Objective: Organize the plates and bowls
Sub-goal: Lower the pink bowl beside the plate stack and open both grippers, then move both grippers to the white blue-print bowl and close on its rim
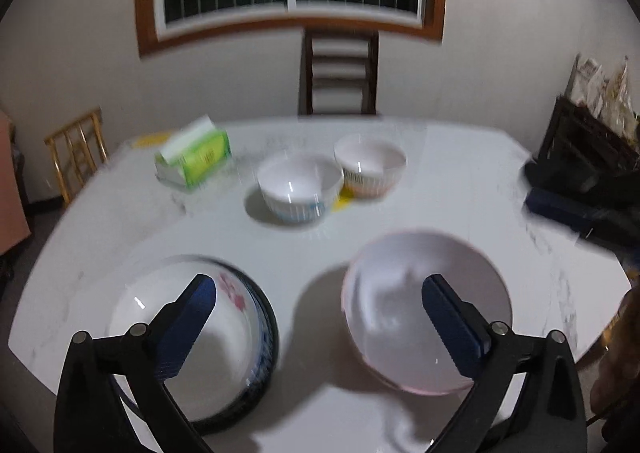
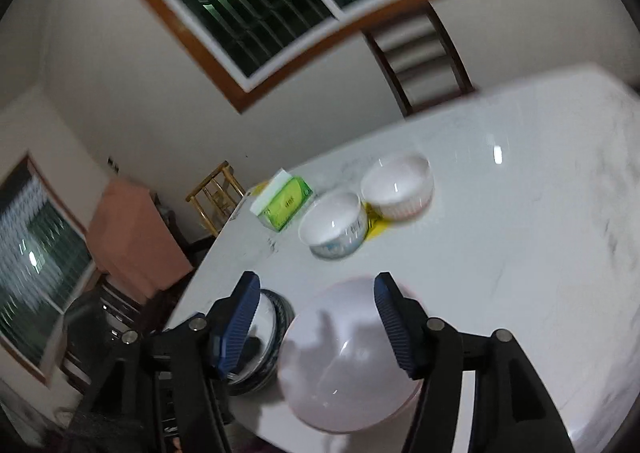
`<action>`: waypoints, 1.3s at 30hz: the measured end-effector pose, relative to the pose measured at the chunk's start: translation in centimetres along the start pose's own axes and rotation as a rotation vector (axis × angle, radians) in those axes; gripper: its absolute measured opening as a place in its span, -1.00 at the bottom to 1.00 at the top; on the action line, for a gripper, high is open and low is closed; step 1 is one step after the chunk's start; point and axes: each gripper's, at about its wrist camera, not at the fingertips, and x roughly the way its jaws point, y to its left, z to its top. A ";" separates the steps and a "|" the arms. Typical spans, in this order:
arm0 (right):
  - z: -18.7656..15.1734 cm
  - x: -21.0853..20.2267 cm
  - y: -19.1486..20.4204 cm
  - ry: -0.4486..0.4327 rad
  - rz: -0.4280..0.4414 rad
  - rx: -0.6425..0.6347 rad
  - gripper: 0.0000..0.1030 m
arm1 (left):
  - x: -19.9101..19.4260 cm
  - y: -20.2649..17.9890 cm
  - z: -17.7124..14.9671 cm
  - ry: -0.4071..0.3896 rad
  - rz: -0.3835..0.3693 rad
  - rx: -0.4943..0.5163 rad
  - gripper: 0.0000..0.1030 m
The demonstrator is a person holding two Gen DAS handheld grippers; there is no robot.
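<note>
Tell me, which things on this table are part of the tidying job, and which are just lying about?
Part of the job:
- pink plate
- plate with red flowers, on a dark-rimmed stack
- blue-patterned bowl
- orange-striped bowl
- left claw and right claw, both open

Just lying about:
- green tissue box
- yellow item between the bowls
- chair

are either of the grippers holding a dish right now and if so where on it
Nothing is held. The left gripper and right gripper are both open above the table, with no plate or bowl between their fingers.

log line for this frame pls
left hand-held gripper: open, empty | right hand-held gripper: open, over pink plate | bowls untouched
</note>
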 end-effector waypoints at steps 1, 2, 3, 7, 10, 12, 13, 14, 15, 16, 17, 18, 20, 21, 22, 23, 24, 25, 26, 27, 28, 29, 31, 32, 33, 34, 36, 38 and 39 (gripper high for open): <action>0.0 0.1 -0.2 0.000 0.003 0.010 0.19 | -0.2 0.0 0.1 -0.014 -0.004 0.012 0.99; 0.0 0.0 -0.2 -0.017 0.000 0.015 0.19 | -0.3 0.1 0.2 -0.014 -0.011 0.022 0.99; 0.0 -0.3 -0.1 -0.034 0.005 0.013 0.19 | -0.2 0.3 0.4 -0.009 -0.026 0.020 0.99; 0.3 -1.3 1.2 -0.061 0.018 -0.042 0.19 | 0.4 1.2 0.8 0.014 -0.024 -0.005 0.98; 0.7 -0.8 2.2 -0.026 -0.003 -0.082 0.19 | 0.4 1.3 1.0 0.008 0.004 0.011 0.98; 0.9 -0.4 2.0 0.002 0.021 -0.059 0.19 | 0.3 1.2 1.0 0.003 0.013 0.031 0.98; 0.9 -0.2 1.8 0.011 0.029 -0.041 0.19 | 0.2 1.2 1.0 -0.003 0.016 0.037 0.98; 0.9 -0.1 1.7 0.019 0.035 -0.025 0.19 | 0.2 1.2 0.9 -0.010 0.016 0.041 0.98; 0.9 0.1 1.6 0.032 0.044 -0.015 0.19 | 0.2 1.2 0.9 -0.013 0.014 0.045 0.98; 0.9 0.4 1.6 0.045 0.046 -0.011 0.19 | 0.1 1.2 0.9 -0.015 0.011 0.049 0.98; 0.9 0.5 1.7 0.063 0.045 -0.008 0.19 | 0.1 1.2 0.9 -0.018 0.010 0.054 0.98; 0.8 0.6 1.8 0.076 0.041 -0.006 0.19 | 0.1 1.2 0.9 -0.024 0.009 0.057 0.98; 0.7 1.0 2.0 0.091 0.055 0.000 0.19 | 0.1 1.4 1.0 -0.032 0.006 0.058 0.98; 0.8 1.1 2.1 0.099 0.060 0.003 0.19 | 0.0 1.5 1.0 -0.034 -0.002 0.051 0.98; 0.9 1.3 2.1 0.107 0.059 0.006 0.19 | 0.0 1.8 1.1 -0.031 -0.013 0.041 0.98; 1.0 1.5 2.2 0.114 0.050 0.009 0.19 | 0.1 2.1 1.2 -0.023 -0.023 0.028 0.98; 1.2 1.7 2.1 0.122 0.047 0.017 0.19 | 0.2 2.5 1.3 -0.008 -0.033 0.010 0.98; 1.4 1.9 2.1 0.135 0.048 0.029 0.19 | 0.4 2.8 1.4 0.014 -0.040 -0.002 0.98; 1.7 2.2 1.9 0.152 0.043 0.056 0.19 | 0.8 3.2 1.6 0.050 -0.051 -0.013 0.98; 1.9 2.5 1.6 0.160 0.033 0.087 0.19 | 1.0 3.5 1.8 0.067 -0.059 -0.019 0.95; 2.2 2.8 1.4 0.163 0.024 0.105 0.19 | 1.2 3.9 2.0 0.078 -0.060 -0.026 0.95; 2.5 3.2 1.4 0.172 0.009 0.113 0.19 | 1.3 4.2 2.3 0.092 -0.060 -0.028 0.94; 2.9 3.9 1.7 0.192 -0.009 0.111 0.18 | 1.7 4.9 2.9 0.123 -0.053 -0.034 0.94; 3.2 4.3 1.9 0.199 -0.005 0.115 0.18 | 1.7 5.3 3.2 0.121 -0.046 -0.040 0.92; 3.4 4.4 2.0 0.205 0.001 0.118 0.18 | 1.7 5.7 3.6 0.109 -0.032 -0.044 0.92; 3.7 4.7 2.2 0.213 0.005 0.121 0.18 | 1.7 6.1 3.9 0.104 -0.016 -0.042 0.92; 4.3 5.5 2.7 0.222 -0.003 0.123 0.18 | 1.9 6.6 4.6 0.113 -0.003 -0.044 0.92; 4.9 6.4 2.6 0.232 -0.035 0.141 0.18 | 2.3 7.2 5.4 0.123 0.003 -0.051 0.92; 5.2 7.1 2.4 0.245 -0.037 0.166 0.18 | 2.8 7.6 5.9 0.134 0.000 -0.057 0.92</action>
